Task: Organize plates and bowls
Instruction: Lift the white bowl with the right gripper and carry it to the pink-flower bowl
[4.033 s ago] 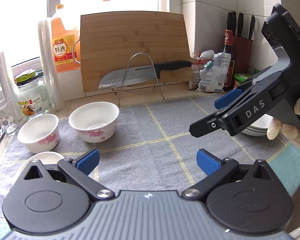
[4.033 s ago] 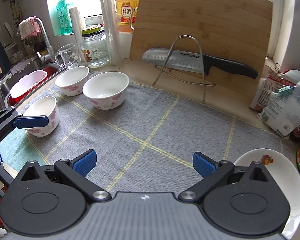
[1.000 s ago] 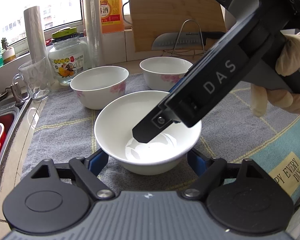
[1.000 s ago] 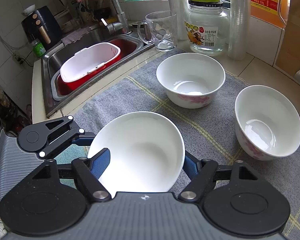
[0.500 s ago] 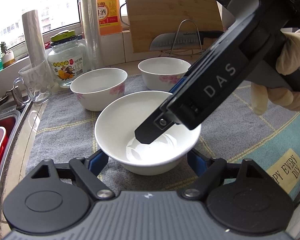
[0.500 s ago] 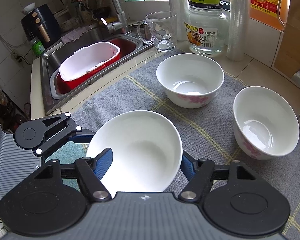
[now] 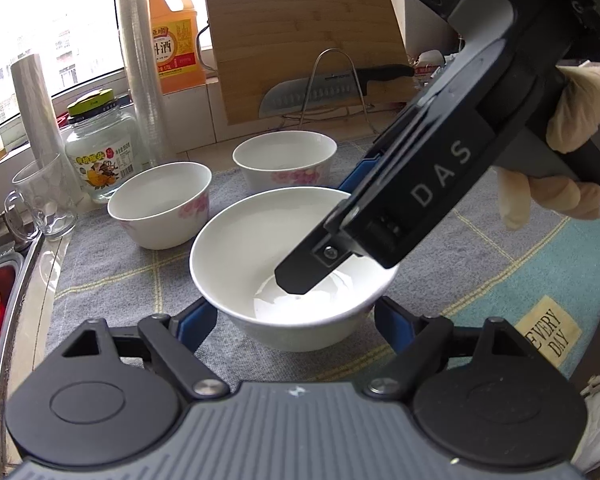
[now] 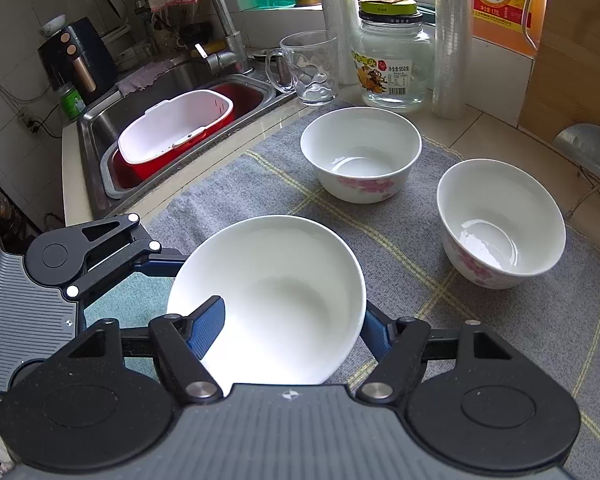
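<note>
Right, status: near bowl [image 7: 240, 256] sat upright on the grey mat [image 7: 112, 272], empty, with both tools on it.

Left gripper [image 7: 294, 322] straddled the near bowl low down, with a blue pad against the outer wall on each side. I read that as a narrow clamp across the body.

Right gripper [image 8: 292, 328] came in from above the near bowl. One finger reached down inside toward the bottom; the other sat outside the rim on the far side. Gap was mid-width and I saw neither pad pressing on the wall, so not gripping. A gloved hand [image 7: 572, 120] held its handle, well clear of the near bowl.

Two floral bowls sat beyond the near bowl, one to its far left [image 7: 160, 204] and one straight behind [image 7: 284, 160], near each other but not touching. Sink [image 8: 172, 80] lay past the mat edge, left of the near bowl. No plates in view.

Handling call:
- Glazed ceramic: rigid, moderately heavy, chips on impact.
- Inside looked glossy, possibly wet at the bottom, so I'd expect low friction.
- The outer wall tapers downward, so a clamp across the body would tend to ride up or let the bowl drop out.
- Better hold would be a pinch on the wall just below the rim, one pad inside and one outside. The right gripper was already placed for that.
- For nesting into a floral bowl, I'd keep it level and lower it slowly; glaze on glaze slides.
</note>
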